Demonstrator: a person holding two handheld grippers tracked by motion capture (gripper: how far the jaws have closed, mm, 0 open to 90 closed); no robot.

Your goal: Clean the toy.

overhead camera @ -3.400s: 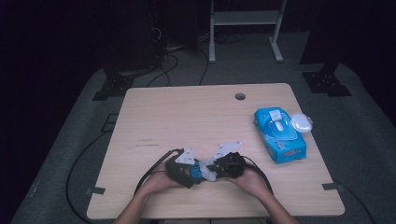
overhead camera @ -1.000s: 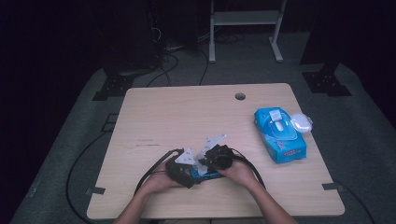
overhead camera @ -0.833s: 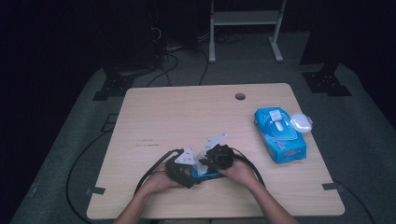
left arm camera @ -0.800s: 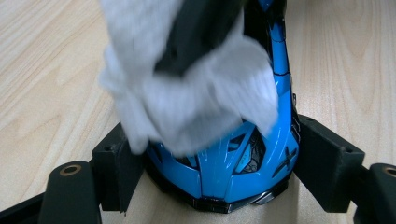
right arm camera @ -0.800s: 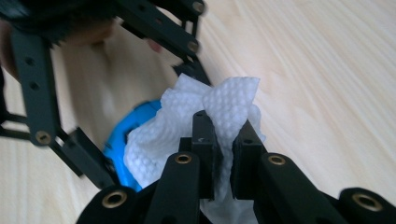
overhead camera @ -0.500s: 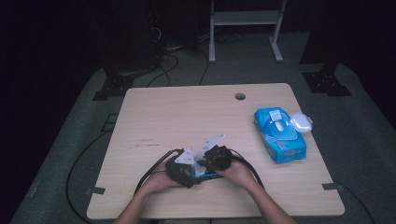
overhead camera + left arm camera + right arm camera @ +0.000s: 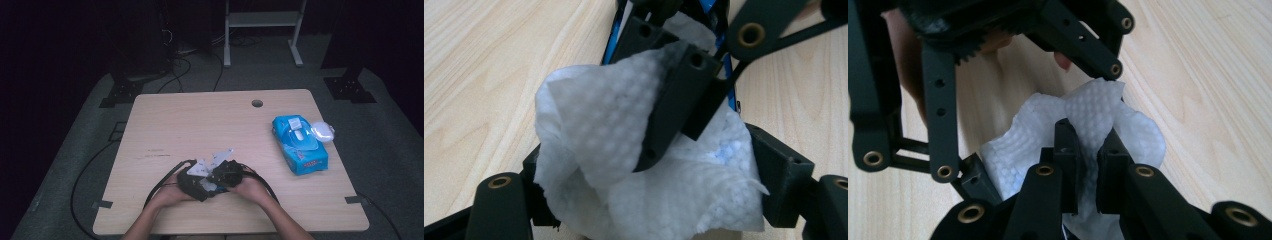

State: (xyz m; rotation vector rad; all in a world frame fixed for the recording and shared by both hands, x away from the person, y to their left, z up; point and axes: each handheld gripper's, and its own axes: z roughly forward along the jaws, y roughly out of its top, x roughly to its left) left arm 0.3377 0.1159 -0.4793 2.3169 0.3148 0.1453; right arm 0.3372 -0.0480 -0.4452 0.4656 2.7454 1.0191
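White wipe [image 7: 599, 130], all crumpled, low in the middle of the high view, just over the table [image 7: 200, 125]. Stuck between both grippers, which sit tip to tip there.

Right gripper [image 7: 1088, 132]: fingers pressed close together, pinching a fold near the top of the wad. Left gripper [image 7: 654, 190]: fingers spread wide, one at each lower corner of its own view, squeezing the fat part of the wad between them.

Looks like working the wad with both grippers (opening it or folding it, hard to tell which).

To do it well: hold the thin pinch tight so the fold does not slip out. Pull slowly and to the side, not up. Go easy, since a wet wipe may tear. Stay low over the wood, well away from the blue pack [image 7: 300, 147] at the right of the high view.
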